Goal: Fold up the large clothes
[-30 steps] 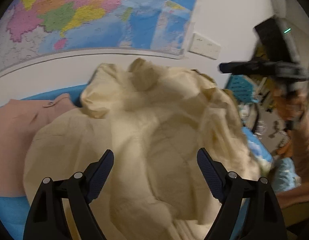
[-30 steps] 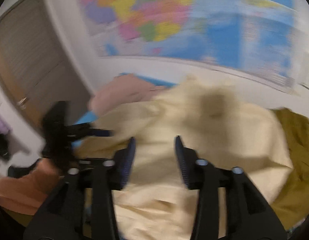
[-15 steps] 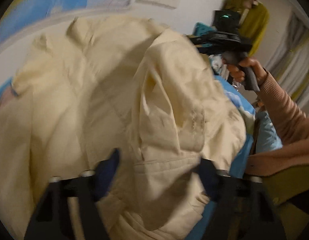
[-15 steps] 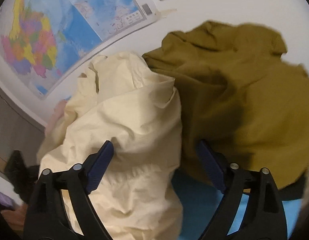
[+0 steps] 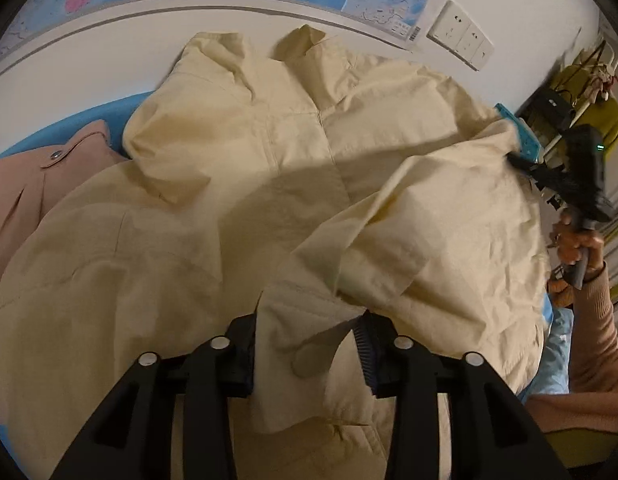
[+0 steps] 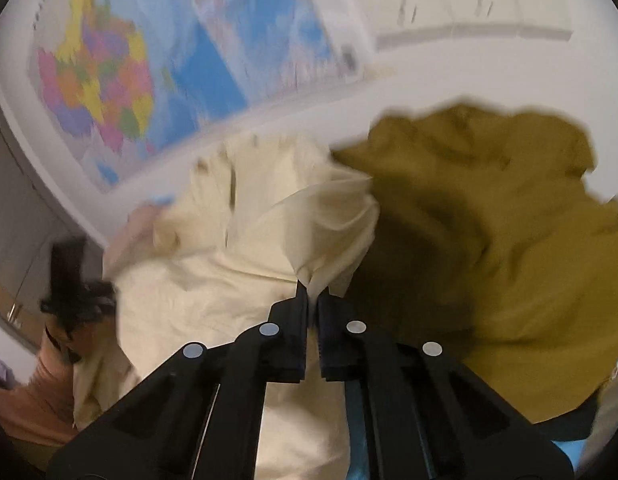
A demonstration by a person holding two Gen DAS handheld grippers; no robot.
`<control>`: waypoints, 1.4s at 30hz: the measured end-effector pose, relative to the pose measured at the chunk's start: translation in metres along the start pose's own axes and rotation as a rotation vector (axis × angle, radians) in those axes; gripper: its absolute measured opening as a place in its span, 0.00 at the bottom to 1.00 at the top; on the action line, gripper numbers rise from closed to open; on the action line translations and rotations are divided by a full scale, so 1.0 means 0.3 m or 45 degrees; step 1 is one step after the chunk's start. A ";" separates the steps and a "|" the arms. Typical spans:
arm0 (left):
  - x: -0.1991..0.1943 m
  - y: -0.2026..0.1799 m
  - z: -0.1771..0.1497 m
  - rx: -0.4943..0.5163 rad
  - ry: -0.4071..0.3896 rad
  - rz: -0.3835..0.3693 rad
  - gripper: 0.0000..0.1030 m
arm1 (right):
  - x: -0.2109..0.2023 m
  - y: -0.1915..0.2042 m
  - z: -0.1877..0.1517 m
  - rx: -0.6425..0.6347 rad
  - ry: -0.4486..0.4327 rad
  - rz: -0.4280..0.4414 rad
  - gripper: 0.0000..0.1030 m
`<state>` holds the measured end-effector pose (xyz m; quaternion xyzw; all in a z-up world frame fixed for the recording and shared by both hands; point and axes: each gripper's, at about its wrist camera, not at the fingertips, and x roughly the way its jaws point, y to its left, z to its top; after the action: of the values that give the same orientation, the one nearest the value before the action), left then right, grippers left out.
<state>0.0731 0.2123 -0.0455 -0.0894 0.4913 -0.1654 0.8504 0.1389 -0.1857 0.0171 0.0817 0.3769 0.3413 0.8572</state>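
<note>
A large cream jacket [image 5: 237,184] lies crumpled on a blue bed, collar toward the wall. My left gripper [image 5: 309,344] is shut on a cuff or hem of the cream jacket near the front. My right gripper [image 6: 313,300] is shut on a pinched fold of the same cream jacket [image 6: 245,248] and holds it up; it also shows at the right of the left wrist view [image 5: 521,160], gripping the jacket's right edge.
A pink garment [image 5: 25,192] lies left of the jacket. An olive-green garment [image 6: 489,240] lies right of it on the blue bed [image 5: 89,116]. A wall map [image 6: 129,60] and sockets [image 5: 461,36] are behind. A clothes rack [image 5: 581,92] stands at far right.
Both grippers were open above the jacket; both have closed on cream fabric. The right gripper has lifted its fold, and the jacket is spread out wider.
</note>
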 end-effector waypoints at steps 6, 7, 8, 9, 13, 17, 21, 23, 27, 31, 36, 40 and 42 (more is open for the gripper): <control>0.061 0.002 0.030 0.056 0.036 0.176 0.57 | 0.063 -0.153 -0.017 0.134 0.064 -0.195 0.04; 0.072 0.014 0.029 0.056 0.057 0.156 0.57 | 0.081 -0.159 -0.030 0.131 0.085 -0.204 0.05; 0.077 0.017 0.024 0.059 0.072 0.152 0.57 | 0.093 -0.167 -0.037 0.150 0.091 -0.198 0.07; 0.086 0.023 0.018 0.062 0.086 0.152 0.57 | 0.091 -0.174 -0.036 0.177 0.079 -0.181 0.11; 0.100 0.039 0.024 0.045 0.105 0.124 0.47 | 0.043 -0.143 -0.011 0.189 0.015 -0.211 0.39; 0.114 0.083 0.049 -0.007 0.101 0.143 0.27 | -0.050 -0.012 0.018 0.042 -0.140 -0.344 0.55; 0.097 0.082 0.061 -0.018 0.069 0.166 0.28 | -0.012 0.224 0.015 -0.223 -0.118 -0.160 0.55; 0.058 0.068 0.046 -0.008 0.033 0.169 0.32 | 0.066 0.334 -0.003 -0.352 -0.040 -0.079 0.53; -0.055 0.051 0.030 0.011 -0.088 0.181 0.51 | 0.297 0.504 -0.060 -0.526 0.164 0.053 0.39; -0.188 0.047 -0.031 0.024 -0.201 0.245 0.59 | 0.545 0.547 -0.119 -0.578 0.380 0.044 0.35; -0.319 0.102 -0.154 -0.008 -0.250 0.367 0.71 | 0.682 0.493 -0.141 -0.455 0.546 0.060 0.39; -0.380 0.167 -0.274 -0.080 -0.228 0.425 0.72 | 0.576 0.503 -0.112 -0.426 0.439 0.124 0.56; -0.404 0.206 -0.340 -0.147 -0.227 0.387 0.75 | 0.509 0.529 -0.118 -0.457 0.391 0.176 0.61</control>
<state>-0.0594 0.3157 -0.0184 -0.0771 0.4304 0.0021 0.8993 0.1048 0.0287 -0.0348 -0.0994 0.4297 0.4689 0.7652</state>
